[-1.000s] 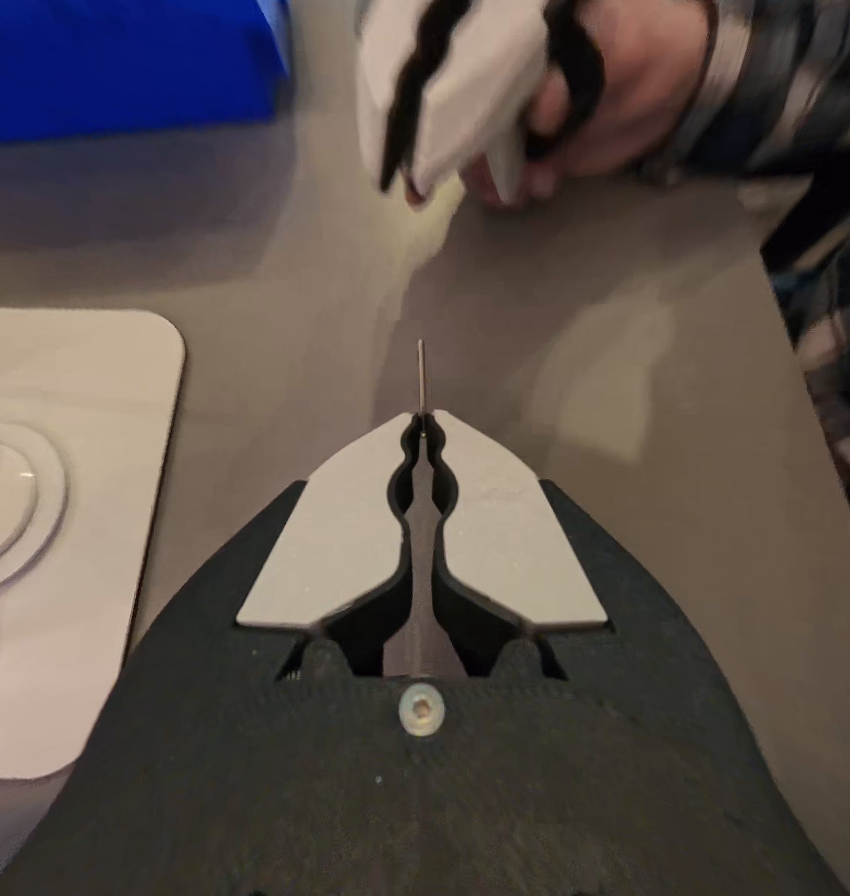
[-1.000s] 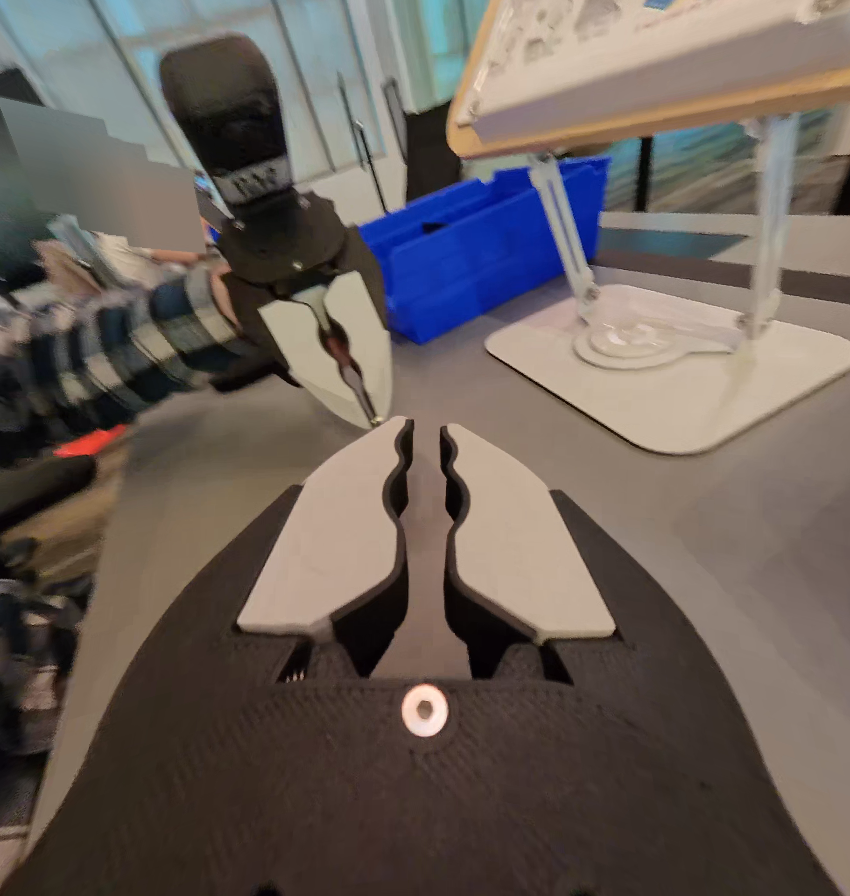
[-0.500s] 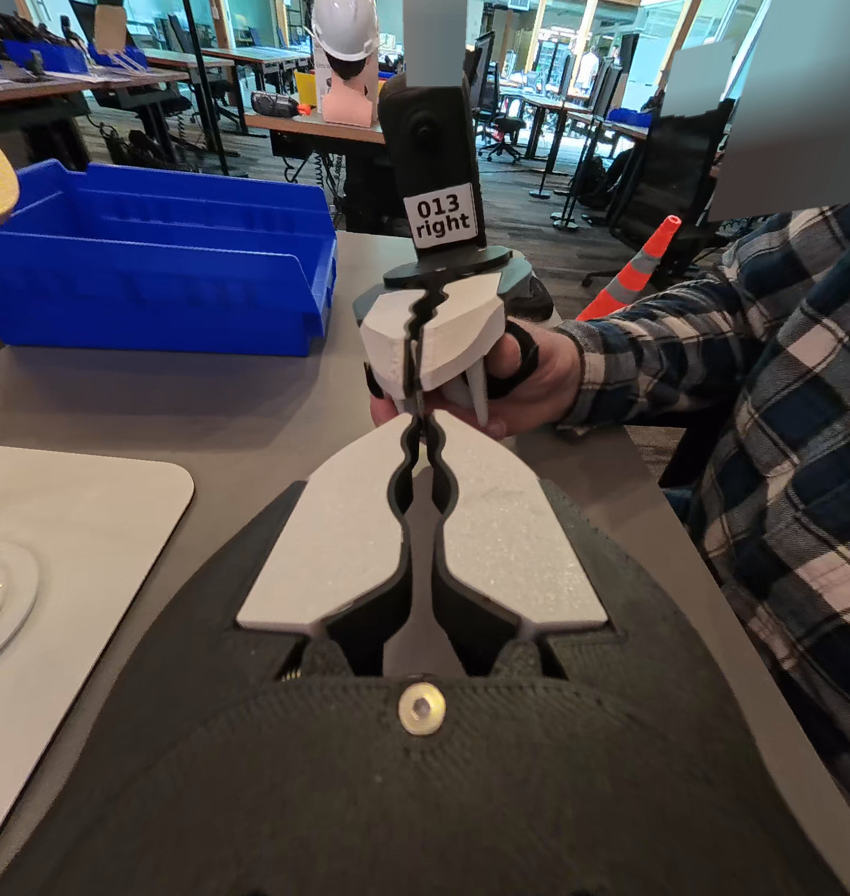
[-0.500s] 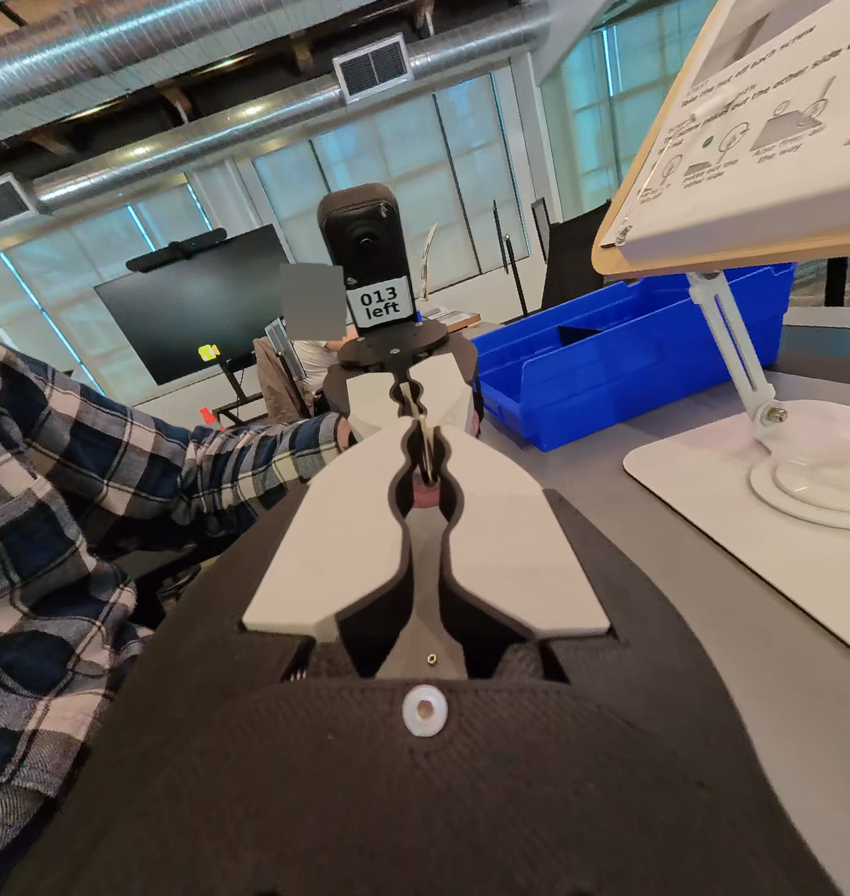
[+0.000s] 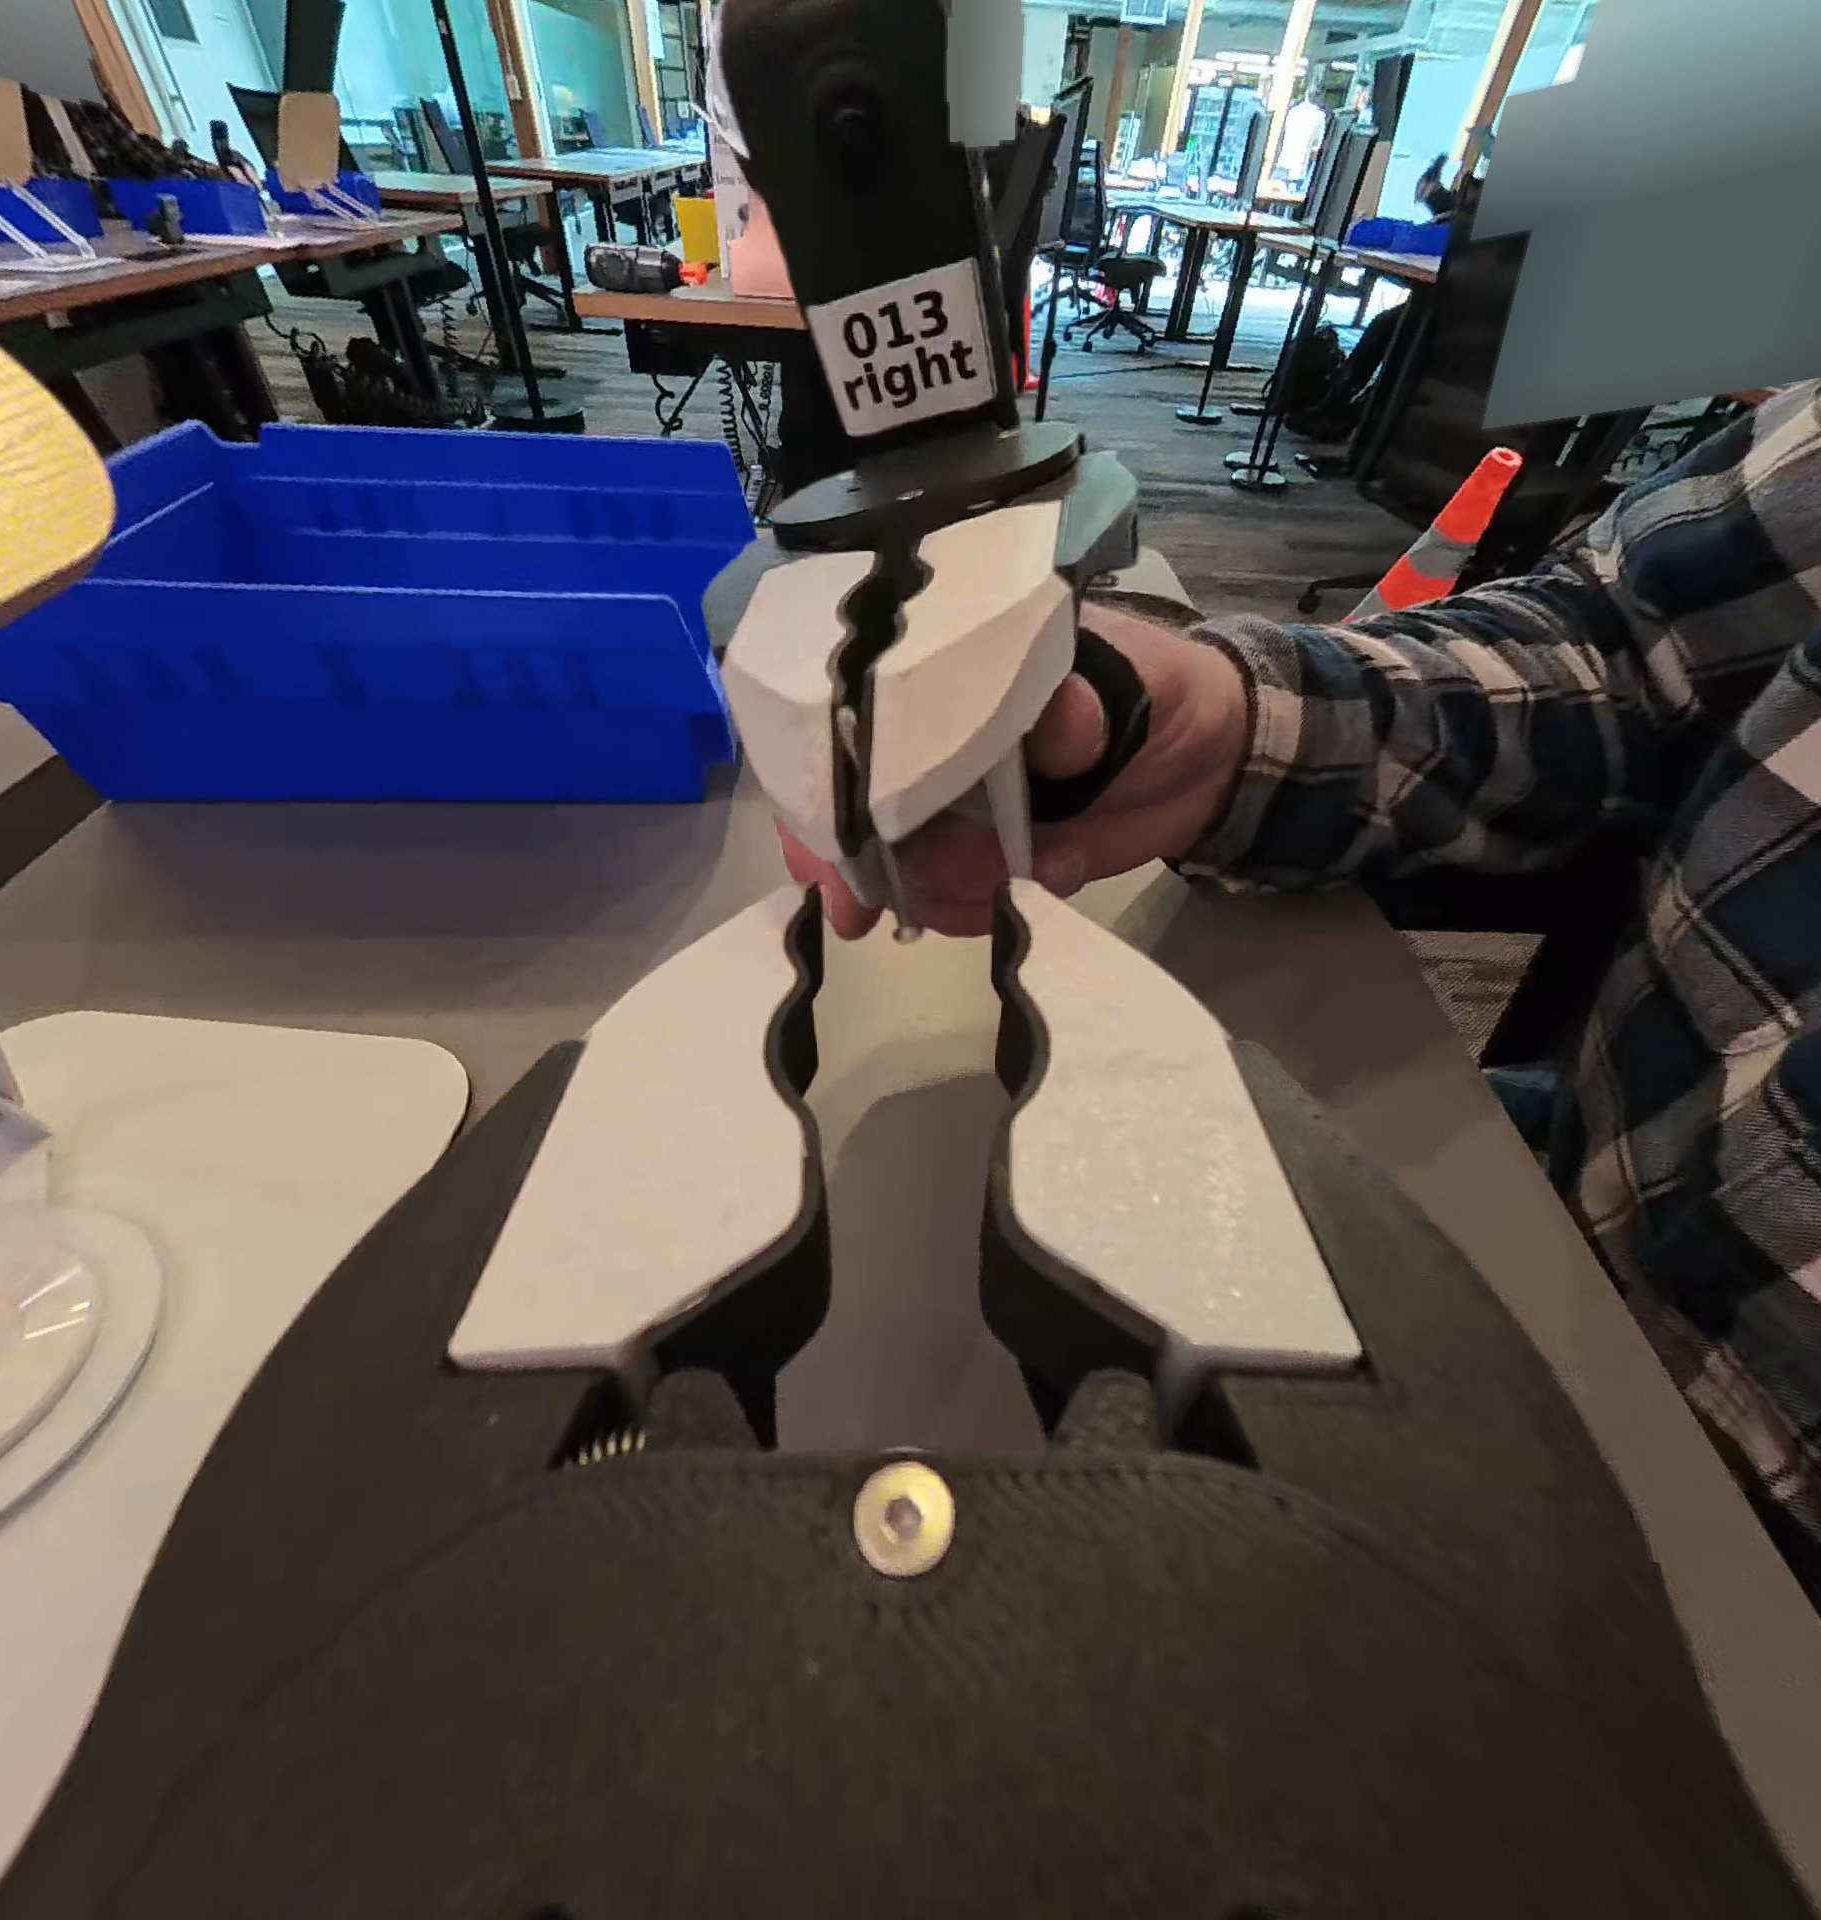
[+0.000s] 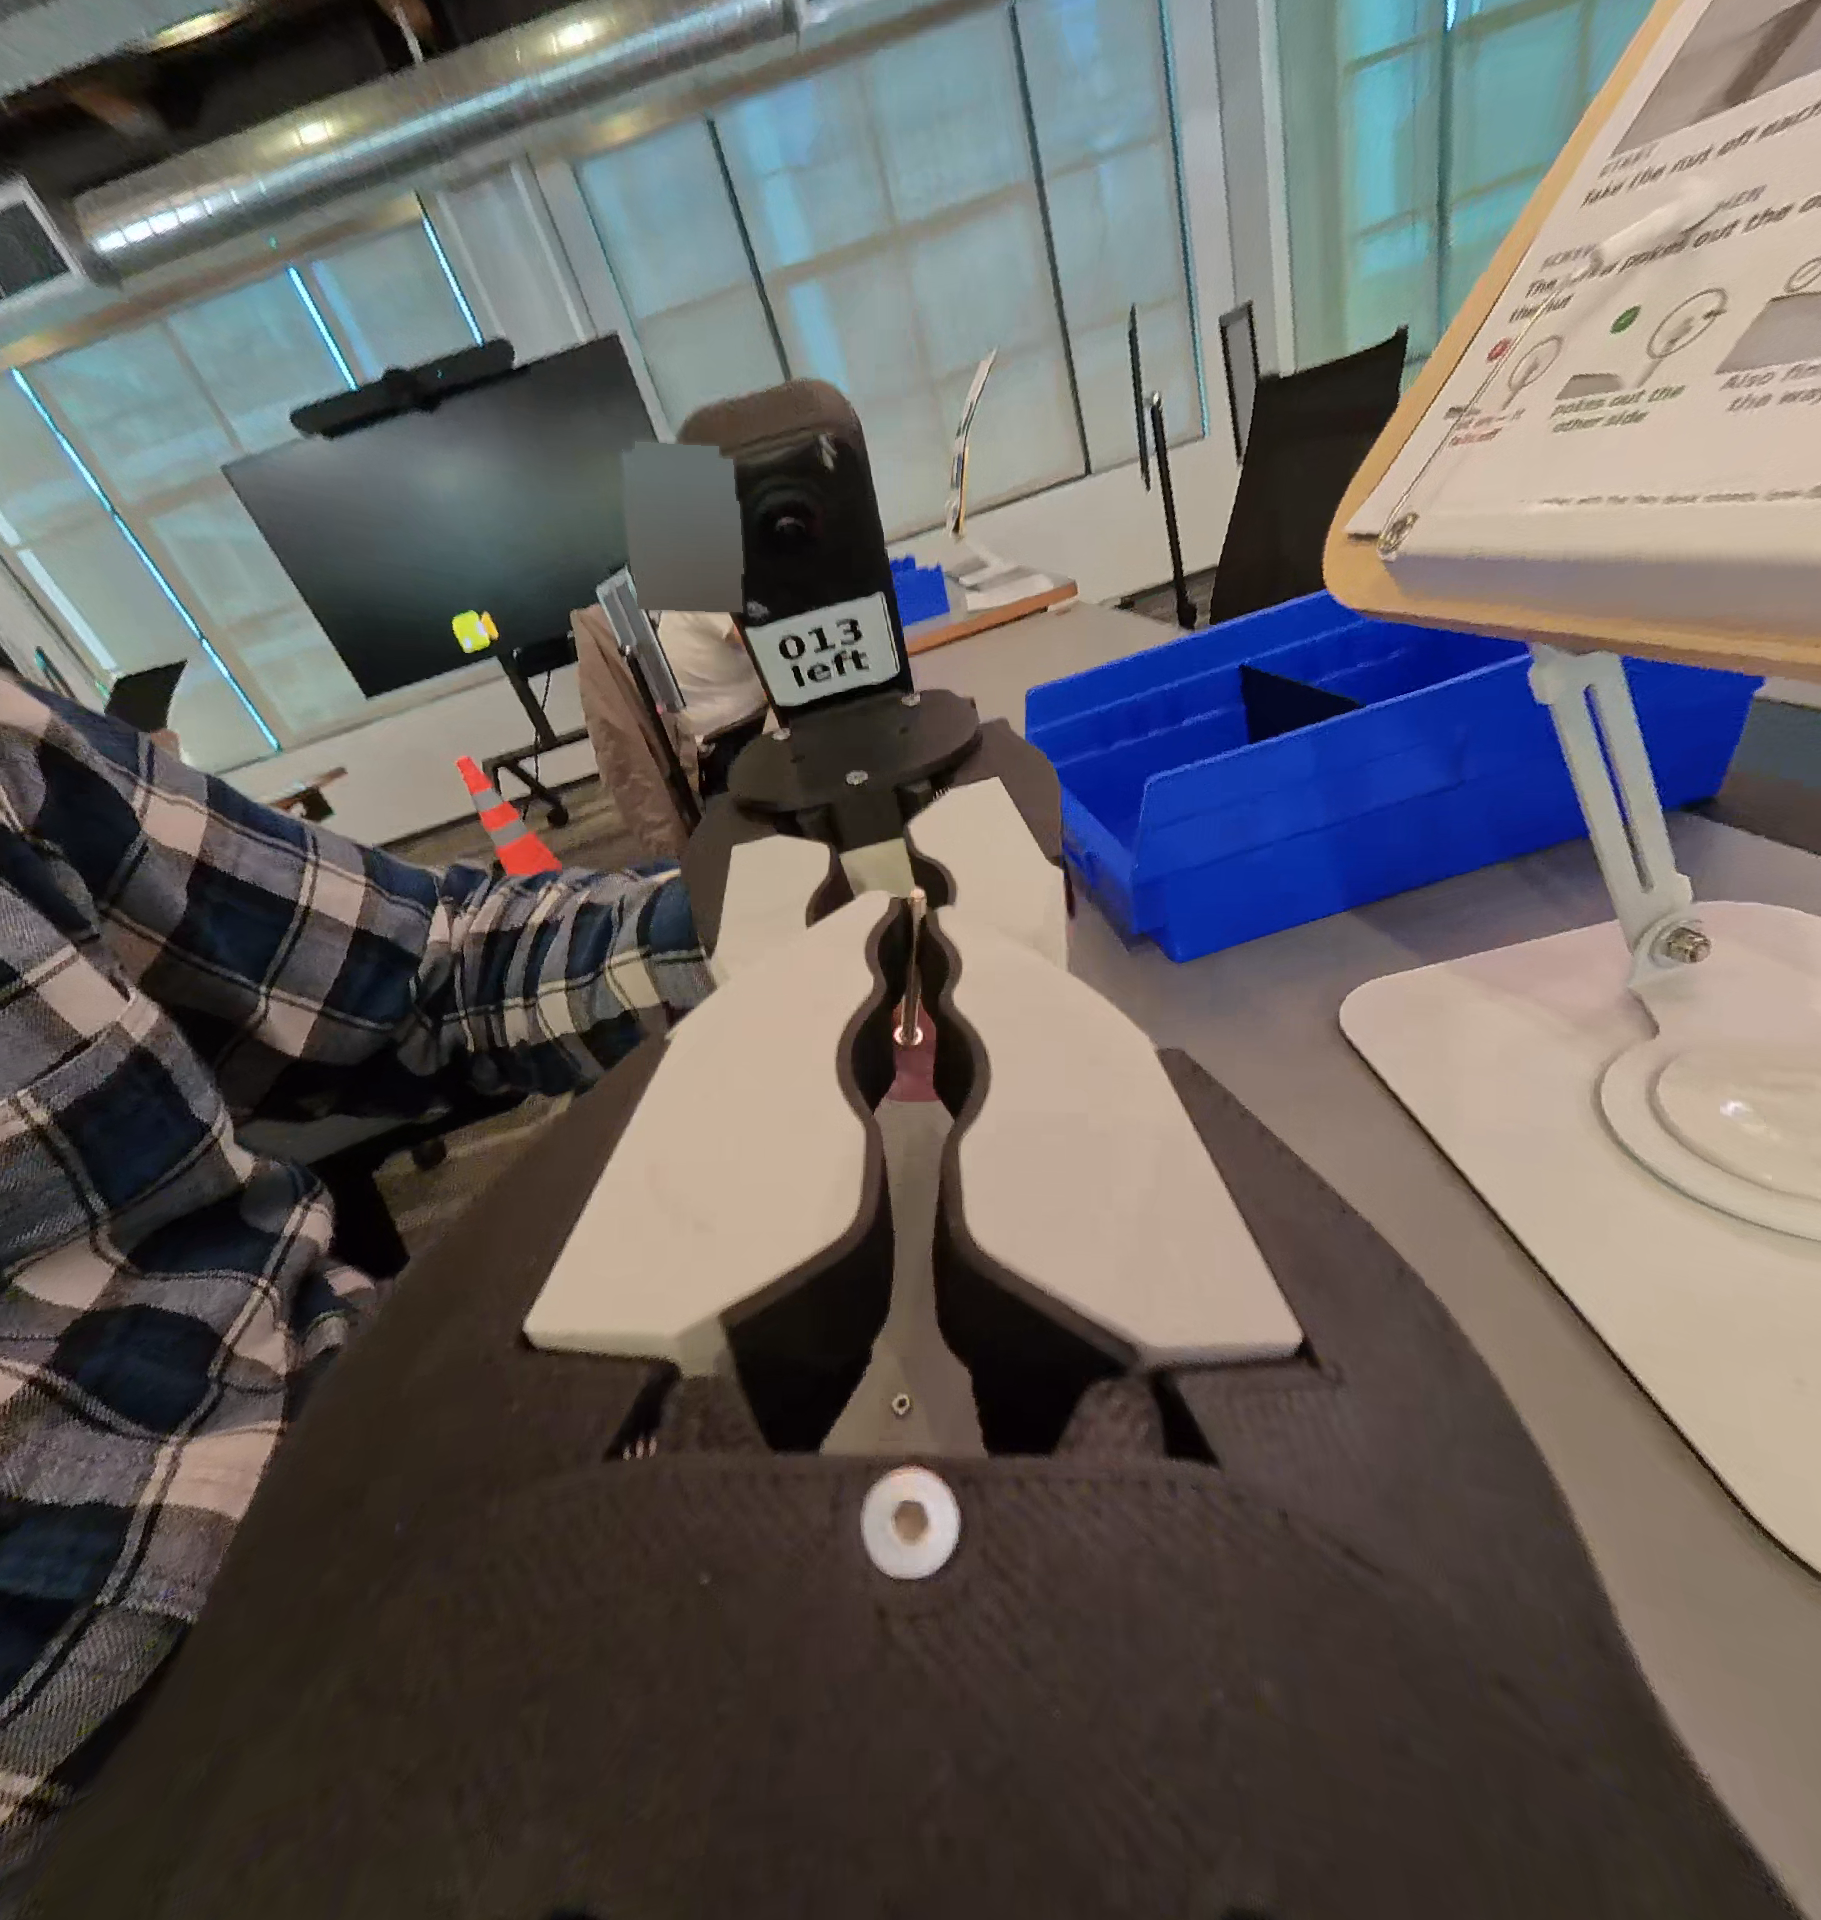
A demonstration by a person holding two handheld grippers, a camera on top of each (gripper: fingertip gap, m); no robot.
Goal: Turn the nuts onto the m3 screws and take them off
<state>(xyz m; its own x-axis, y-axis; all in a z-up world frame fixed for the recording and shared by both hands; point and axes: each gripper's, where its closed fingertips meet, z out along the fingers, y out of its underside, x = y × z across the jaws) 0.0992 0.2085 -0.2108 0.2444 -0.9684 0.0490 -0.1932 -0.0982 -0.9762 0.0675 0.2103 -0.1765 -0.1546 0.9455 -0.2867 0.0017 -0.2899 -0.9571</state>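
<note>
My right gripper [image 6: 911, 909] is shut on a thin metal screw [image 6: 912, 966] that lies along the slot between its fingertips, head toward the camera. In the left wrist view the right gripper [image 5: 870, 873] points down at me, and the screw's head [image 5: 903, 931] sticks out below its tips. My left gripper [image 5: 906, 920] is open, its two fingertips [image 5: 1020, 935] on either side of that screw head without touching it. The left gripper also shows in the right wrist view [image 6: 880, 868], open, facing the right one tip to tip above the grey table [image 5: 366, 935].
A blue bin [image 5: 366, 623] stands at the table's back; it also shows in the right wrist view [image 6: 1353, 810]. A white stand base [image 5: 231, 1143] carries a tilted board with a sheet [image 6: 1664, 312]. A hand [image 5: 1145, 748] and plaid sleeves [image 6: 210, 935] hold the grippers. Table edge at right [image 5: 1457, 1018].
My left gripper held the screw, brought it up to the right gripper, and has now opened. The right gripper closed on the screw and holds it alone.
</note>
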